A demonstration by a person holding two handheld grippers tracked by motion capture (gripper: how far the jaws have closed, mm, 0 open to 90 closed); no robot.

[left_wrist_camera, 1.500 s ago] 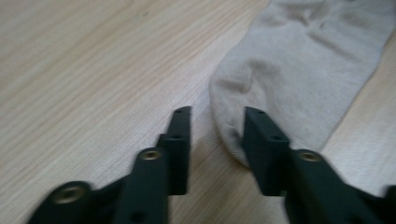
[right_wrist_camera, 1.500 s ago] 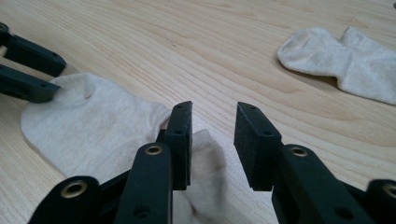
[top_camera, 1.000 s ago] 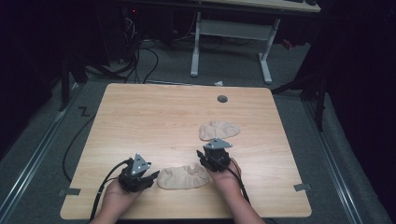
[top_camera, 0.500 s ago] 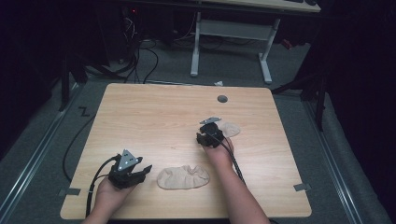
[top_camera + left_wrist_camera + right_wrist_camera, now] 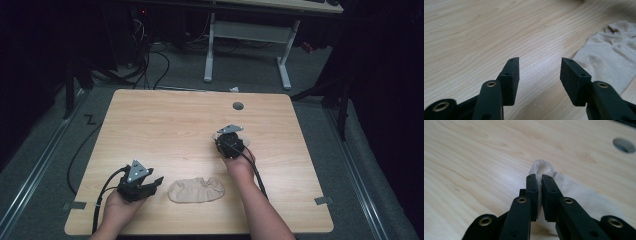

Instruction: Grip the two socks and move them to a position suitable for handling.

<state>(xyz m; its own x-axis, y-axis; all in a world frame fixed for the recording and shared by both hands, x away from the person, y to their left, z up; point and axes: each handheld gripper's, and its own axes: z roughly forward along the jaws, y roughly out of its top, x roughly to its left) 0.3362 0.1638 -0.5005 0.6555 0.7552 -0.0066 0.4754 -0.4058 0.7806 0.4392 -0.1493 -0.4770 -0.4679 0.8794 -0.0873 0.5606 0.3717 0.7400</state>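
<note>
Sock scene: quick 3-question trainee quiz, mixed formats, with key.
1. True or false: the left gripper is shut on the near sock.
2. Multiple choice: what does the right gripper hold between its jaws? A) a cable B) a fold of the far sock C) nothing
3. Fill in: the round hole in the table lies toward the ____ edge, away from the person.

Key:
1. False. Its jaws stand apart over bare wood, with the sock off to one side.
2. B. The jaws are pinched on pale fabric.
3. Far.
</note>
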